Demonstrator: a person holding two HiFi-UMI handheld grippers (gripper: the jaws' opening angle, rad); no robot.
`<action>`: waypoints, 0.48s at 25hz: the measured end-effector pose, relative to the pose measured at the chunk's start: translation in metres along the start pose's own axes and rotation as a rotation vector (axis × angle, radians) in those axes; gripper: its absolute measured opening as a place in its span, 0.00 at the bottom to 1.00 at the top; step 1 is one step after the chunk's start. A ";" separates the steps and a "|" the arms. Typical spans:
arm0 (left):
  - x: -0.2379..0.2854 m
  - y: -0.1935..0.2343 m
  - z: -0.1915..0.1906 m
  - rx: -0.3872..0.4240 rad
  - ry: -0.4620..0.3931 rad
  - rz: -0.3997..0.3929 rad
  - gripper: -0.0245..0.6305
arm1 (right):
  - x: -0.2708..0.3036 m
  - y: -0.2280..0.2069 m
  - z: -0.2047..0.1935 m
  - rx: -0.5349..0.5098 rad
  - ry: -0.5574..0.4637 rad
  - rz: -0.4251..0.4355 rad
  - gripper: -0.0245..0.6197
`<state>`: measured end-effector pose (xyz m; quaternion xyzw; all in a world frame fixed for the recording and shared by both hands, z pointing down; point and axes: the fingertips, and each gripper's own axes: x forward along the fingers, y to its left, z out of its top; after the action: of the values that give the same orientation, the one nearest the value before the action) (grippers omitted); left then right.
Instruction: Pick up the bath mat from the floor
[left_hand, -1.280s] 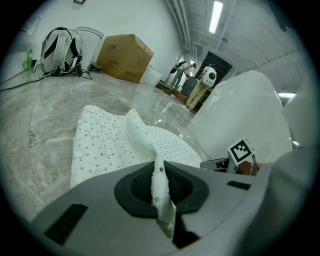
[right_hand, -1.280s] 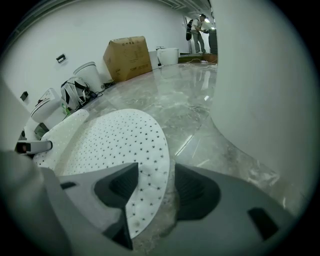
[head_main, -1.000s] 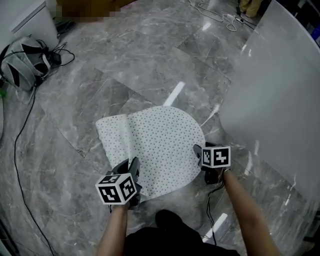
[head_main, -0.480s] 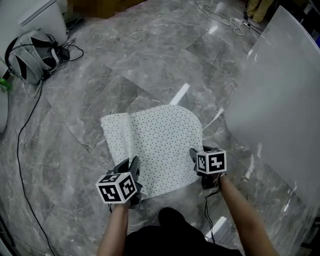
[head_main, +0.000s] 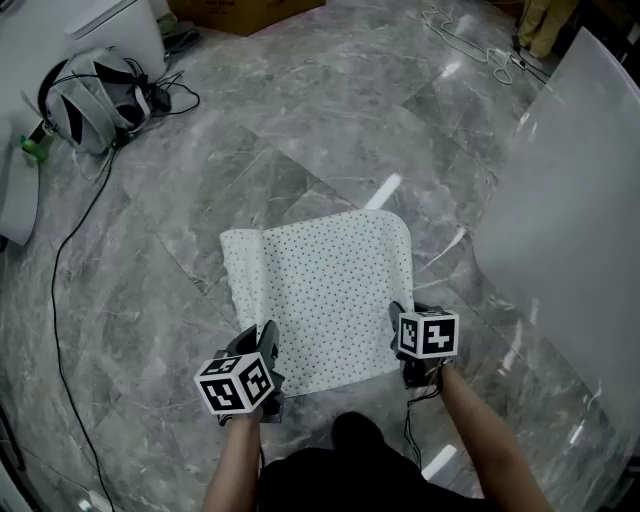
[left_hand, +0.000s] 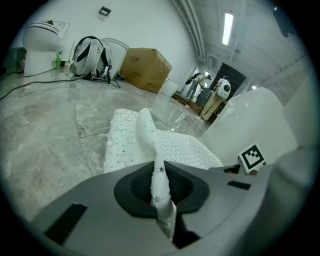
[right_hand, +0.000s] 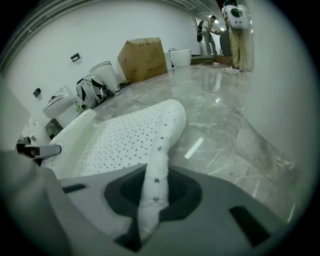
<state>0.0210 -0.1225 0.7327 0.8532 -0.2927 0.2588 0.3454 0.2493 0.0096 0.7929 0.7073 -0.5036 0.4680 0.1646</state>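
- The mat (head_main: 320, 290), white with small dark dots, lies spread on the grey marble floor (head_main: 180, 200) just in front of the person.
- Its left side is folded over in a long ridge.
- The left gripper (head_main: 262, 345) is at the mat's near left corner. Its jaws are clenched on the mat's edge, and a thin strip of it runs up between them in the left gripper view (left_hand: 160, 185).
- The right gripper (head_main: 398, 322) is at the mat's near right corner. Its jaws have just been closing and now pinch the mat's rolled edge (right_hand: 152, 192).
- From each grip the mat's edge rises off the floor.
- A white panel (head_main: 570, 200) stands right of the mat.
- A bag (head_main: 95, 95) with cables lies far left of the mat.
- A box (head_main: 250, 12) sits well beyond the mat.
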 end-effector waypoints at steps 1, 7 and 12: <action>-0.004 0.006 -0.001 -0.003 -0.003 0.014 0.08 | -0.002 -0.002 0.000 0.001 0.001 -0.009 0.09; -0.032 0.040 0.002 -0.037 -0.035 0.092 0.08 | -0.013 0.012 0.008 0.004 -0.009 0.043 0.08; -0.053 0.056 0.013 -0.070 -0.082 0.126 0.08 | -0.036 0.036 0.022 0.018 -0.048 0.129 0.07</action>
<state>-0.0509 -0.1477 0.7149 0.8304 -0.3685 0.2345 0.3459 0.2275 -0.0019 0.7435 0.6856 -0.5477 0.4654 0.1154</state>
